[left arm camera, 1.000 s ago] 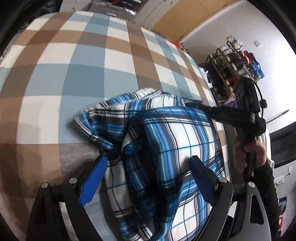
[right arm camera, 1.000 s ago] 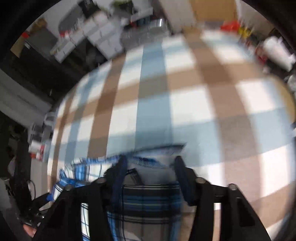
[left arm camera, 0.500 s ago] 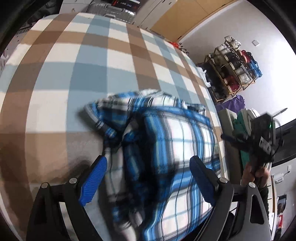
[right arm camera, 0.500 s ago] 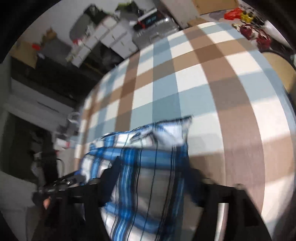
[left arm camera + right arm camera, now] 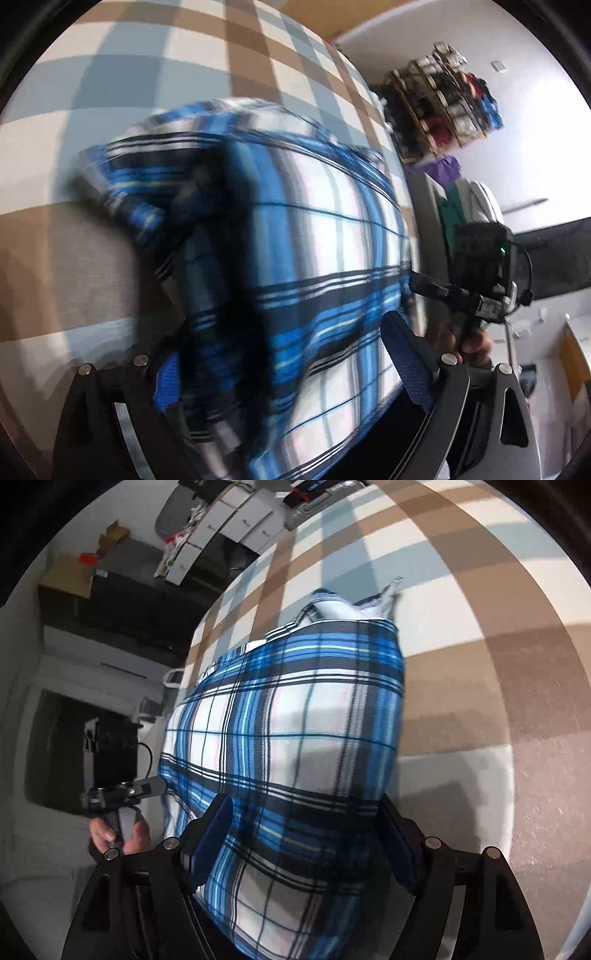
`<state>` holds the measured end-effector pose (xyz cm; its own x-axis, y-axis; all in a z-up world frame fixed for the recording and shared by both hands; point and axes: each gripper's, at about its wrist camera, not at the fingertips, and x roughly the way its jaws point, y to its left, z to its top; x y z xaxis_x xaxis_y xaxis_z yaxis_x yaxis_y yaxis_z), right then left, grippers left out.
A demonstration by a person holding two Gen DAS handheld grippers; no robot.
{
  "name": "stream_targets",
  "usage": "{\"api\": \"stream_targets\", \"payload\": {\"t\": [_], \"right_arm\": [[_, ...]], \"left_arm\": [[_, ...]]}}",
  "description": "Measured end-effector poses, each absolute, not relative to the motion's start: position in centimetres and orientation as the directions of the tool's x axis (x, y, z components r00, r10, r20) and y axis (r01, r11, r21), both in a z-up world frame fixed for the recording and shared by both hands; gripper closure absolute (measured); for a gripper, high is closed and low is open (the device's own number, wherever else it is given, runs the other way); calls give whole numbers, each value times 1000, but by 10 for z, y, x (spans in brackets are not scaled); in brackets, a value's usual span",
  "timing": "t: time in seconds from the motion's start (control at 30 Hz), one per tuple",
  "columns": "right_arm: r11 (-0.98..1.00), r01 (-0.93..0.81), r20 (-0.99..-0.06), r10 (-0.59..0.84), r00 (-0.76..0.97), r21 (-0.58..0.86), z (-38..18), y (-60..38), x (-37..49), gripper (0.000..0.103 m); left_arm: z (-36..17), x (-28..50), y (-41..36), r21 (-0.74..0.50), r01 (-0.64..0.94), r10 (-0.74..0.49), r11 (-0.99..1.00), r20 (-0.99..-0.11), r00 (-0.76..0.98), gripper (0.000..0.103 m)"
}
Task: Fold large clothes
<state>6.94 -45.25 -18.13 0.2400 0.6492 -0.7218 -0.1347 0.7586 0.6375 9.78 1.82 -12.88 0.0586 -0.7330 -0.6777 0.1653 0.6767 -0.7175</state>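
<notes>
Shirt: blue plaid shirt (image 5: 295, 738) lies folded on checked cloth (image 5: 480, 664).
Left gripper (image 5: 291, 373): jaws wide, released.
Right gripper (image 5: 306, 834): jaws just opened wide, clamping nothing.

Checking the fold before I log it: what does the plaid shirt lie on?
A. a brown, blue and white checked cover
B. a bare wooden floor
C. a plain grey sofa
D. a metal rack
A: the shirt lies folded on the checked cover, whose brown, blue and white squares surround it in both views.
</notes>
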Motion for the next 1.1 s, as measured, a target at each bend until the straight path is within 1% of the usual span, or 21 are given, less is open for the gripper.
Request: {"api": "stream_targets", "payload": {"t": [0.03, 0.07, 0.1, 0.13, 0.17, 0.2, 0.23, 0.27, 0.37, 0.43, 0.5, 0.57, 0.6, 0.63, 0.67, 0.73, 0.8, 0.87, 0.93, 1.0, 1.1], "right_arm": [[739, -136, -704, 671, 232, 659, -184, -450, 72, 26], [704, -136, -670, 707, 225, 697, -185, -453, 74, 27], [632, -134, -597, 770, 224, 764, -184, -462, 74, 32], [564, -134, -527, 817, 235, 815, -183, -470, 74, 36], [474, -134, -434, 867, 245, 870, -184, -480, 72, 37], [405, -138, -367, 900, 236, 904, -187, -486, 71, 37], [360, -147, -326, 921, 214, 921, -191, -488, 70, 36], [342, -146, -312, 929, 198, 928, -195, -486, 70, 35], [377, -122, -359, 921, 149, 918, -208, -478, 71, 35], [457, -131, -445, 888, 113, 880, -210, -465, 74, 38], [559, -182, -552, 829, 93, 809, -203, -449, 75, 36], [626, -215, -622, 777, 93, 750, -197, -440, 77, 36], [650, -228, -647, 756, 95, 725, -194, -437, 78, 39], [677, -237, -673, 731, 111, 696, -190, -435, 78, 48], [692, -240, -684, 718, 128, 681, -188, -436, 78, 52], [697, -243, -681, 714, 159, 674, -184, -441, 76, 67], [701, -245, -671, 712, 205, 669, -179, -446, 73, 72], [717, -258, -676, 697, 238, 648, -175, -443, 66, 75], [723, -268, -671, 690, 270, 636, -170, -441, 63, 78], [712, -265, -652, 702, 288, 650, -167, -435, 60, 79], [670, -314, -598, 742, 303, 672, -155, -421, 64, 79]], "left_arm": [[-128, 98, 17, -715, 172, -731, 678, -680, 57, 14], [-127, 99, 16, -707, 181, -725, 683, -686, 54, 18], [-128, 100, 19, -710, 177, -727, 681, -684, 54, 30], [-130, 102, 22, -717, 165, -732, 677, -680, 51, 36], [-131, 102, 26, -721, 164, -736, 673, -675, 47, 41], [-131, 102, 28, -724, 168, -739, 669, -672, 43, 43], [-132, 102, 29, -725, 171, -740, 667, -671, 41, 44], [-132, 101, 29, -721, 176, -737, 670, -674, 44, 45], [-128, 96, 22, -686, 209, -709, 697, -703, 59, 45], [-127, 96, 20, -676, 214, -701, 705, -710, 64, 45], [-129, 96, 22, -684, 205, -707, 701, -705, 65, 45], [-129, 96, 21, -679, 208, -703, 704, -708, 67, 45], [-130, 97, 20, -676, 210, -700, 707, -711, 70, 45], [-130, 97, 19, -668, 218, -694, 712, -716, 72, 45], [-129, 97, 17, -660, 222, -688, 718, -722, 78, 44], [-128, 96, 15, -645, 222, -674, 732, -734, 90, 44], [-126, 94, 9, -610, 248, -647, 752, -756, 102, 44], [-123, 90, 2, -562, 285, -610, 776, -784, 116, 47], [-122, 88, -2, -554, 304, -605, 775, -789, 104, 51], [-121, 86, -1, -560, 312, -612, 767, -785, 96, 56], [-115, 82, 8, -611, 301, -660, 732, -746, 89, 61]]}}
